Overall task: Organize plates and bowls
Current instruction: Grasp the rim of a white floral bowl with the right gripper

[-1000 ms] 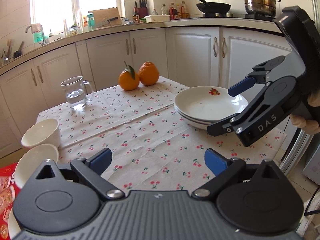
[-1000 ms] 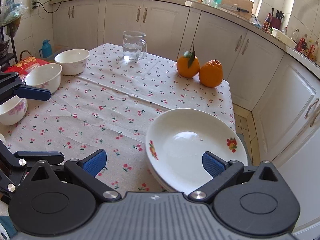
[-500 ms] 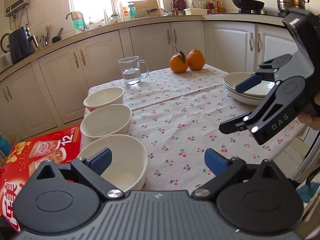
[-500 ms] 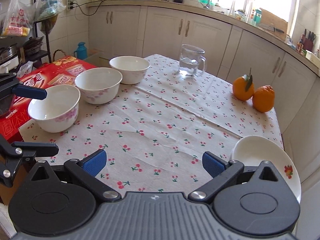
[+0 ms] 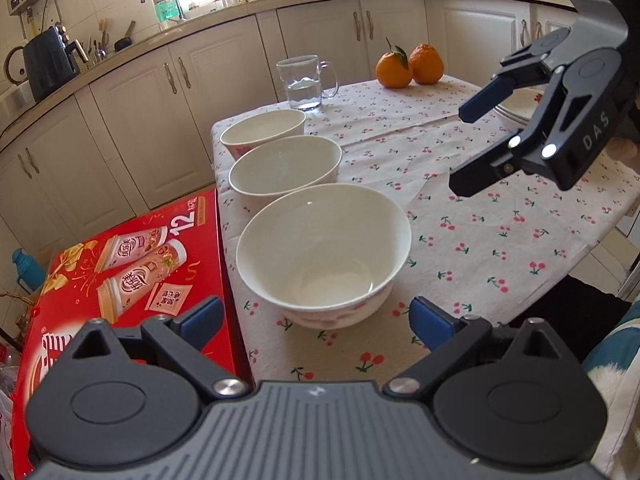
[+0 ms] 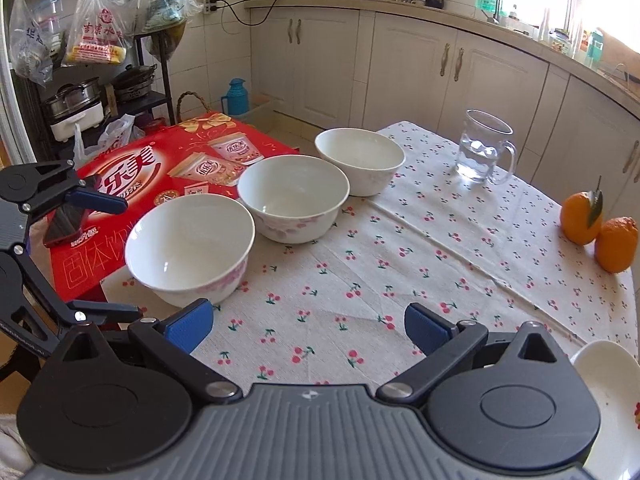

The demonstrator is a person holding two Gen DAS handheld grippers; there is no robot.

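Along the surface's left edge three bowls sit in a row, the left gripper facing the nearest, both grippers' jaws apart and empty; next, probably, closing on its rim for stacking.

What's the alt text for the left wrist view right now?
The open left gripper faces the nearest of three empty white bowls lined along the edge of a cherry-print tablecloth. The open right gripper hovers over the cloth at right; a glass mug and two oranges stand behind.
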